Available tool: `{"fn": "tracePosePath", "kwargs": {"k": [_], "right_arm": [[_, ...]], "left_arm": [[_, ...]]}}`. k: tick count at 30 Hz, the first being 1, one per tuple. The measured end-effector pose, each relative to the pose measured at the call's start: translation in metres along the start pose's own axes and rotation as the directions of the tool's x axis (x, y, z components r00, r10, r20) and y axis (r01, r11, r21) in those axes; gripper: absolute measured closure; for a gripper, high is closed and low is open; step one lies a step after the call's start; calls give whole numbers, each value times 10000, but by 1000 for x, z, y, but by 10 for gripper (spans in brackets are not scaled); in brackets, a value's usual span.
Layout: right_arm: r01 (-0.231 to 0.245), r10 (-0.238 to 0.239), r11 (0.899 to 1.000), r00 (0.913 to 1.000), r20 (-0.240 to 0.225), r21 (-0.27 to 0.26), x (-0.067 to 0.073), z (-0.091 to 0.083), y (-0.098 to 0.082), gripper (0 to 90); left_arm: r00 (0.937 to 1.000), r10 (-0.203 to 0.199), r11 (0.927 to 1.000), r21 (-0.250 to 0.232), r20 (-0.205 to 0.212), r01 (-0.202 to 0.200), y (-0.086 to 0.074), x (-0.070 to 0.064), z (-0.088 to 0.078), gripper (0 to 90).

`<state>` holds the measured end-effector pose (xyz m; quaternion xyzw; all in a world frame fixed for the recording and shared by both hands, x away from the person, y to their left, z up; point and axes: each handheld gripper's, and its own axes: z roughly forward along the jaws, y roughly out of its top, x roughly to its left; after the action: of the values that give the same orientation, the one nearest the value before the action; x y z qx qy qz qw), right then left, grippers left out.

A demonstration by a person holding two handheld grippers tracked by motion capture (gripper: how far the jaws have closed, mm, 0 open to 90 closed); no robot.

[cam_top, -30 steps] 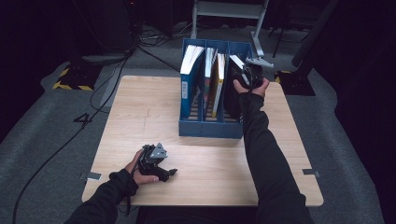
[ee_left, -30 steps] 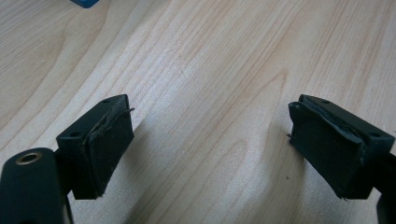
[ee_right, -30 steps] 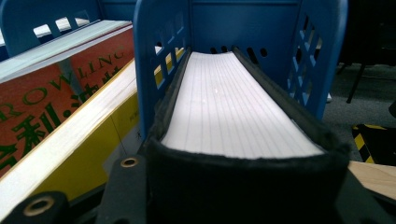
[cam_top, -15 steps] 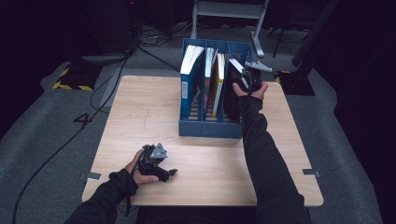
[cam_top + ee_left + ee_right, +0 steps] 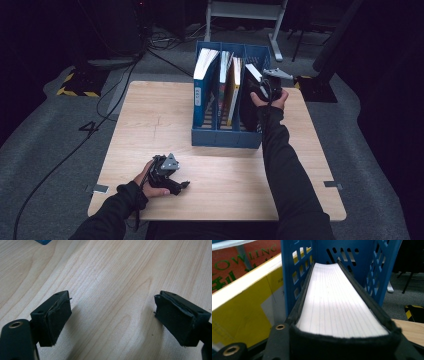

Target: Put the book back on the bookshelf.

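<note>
A pale wood table (image 5: 150, 125) stands on grey carpet in a dark room, with cables on the floor beyond its far left corner and a white metal stand (image 5: 245, 10) past its far edge. A blue file rack (image 5: 225, 137) with three compartments sits toward the far edge, right of centre, holding books upright. The right gripper (image 5: 267, 89) is at the far end of the right compartment, clamped on the black book (image 5: 342, 305) there; in the right gripper view the white page edges run straight away from the jaws toward the rack's far wall, covers on either side. That book's long axis runs from near edge to far edge, its far end tilted up. A yellow book (image 5: 242, 315) stands in the middle compartment. The left gripper (image 5: 170, 177) rests near the near left corner, jaws spread wide over bare wood, holding nothing.
</note>
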<state>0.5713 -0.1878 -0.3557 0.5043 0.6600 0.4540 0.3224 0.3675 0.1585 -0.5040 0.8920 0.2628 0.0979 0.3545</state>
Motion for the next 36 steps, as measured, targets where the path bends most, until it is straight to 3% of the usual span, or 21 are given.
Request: {"fn": "tracePosePath", "kwargs": {"k": [9, 27, 31, 36], "right_arm": [[316, -314, 9993, 9995, -92, 203, 2, -10, -10, 513], [468, -460, 9981, 9987, -197, 412, 2, -19, -20, 496], [311, -290, 9986, 9984, -492, 421, -2, -23, -23, 474], [583, -538, 9971, 9947, -874, 495, -8, -35, -33, 459]], "left_arm": [[10000, 4, 10000, -6, -5, -4, 0, 0, 0, 133], [10000, -4, 10000, -2, -3, 4, 0, 0, 0, 132], [10000, -2, 10000, -5, -12, 2, 0, 0, 0, 133], [10000, -42, 10000, -7, -34, 42, 0, -1, 0, 133]]}}
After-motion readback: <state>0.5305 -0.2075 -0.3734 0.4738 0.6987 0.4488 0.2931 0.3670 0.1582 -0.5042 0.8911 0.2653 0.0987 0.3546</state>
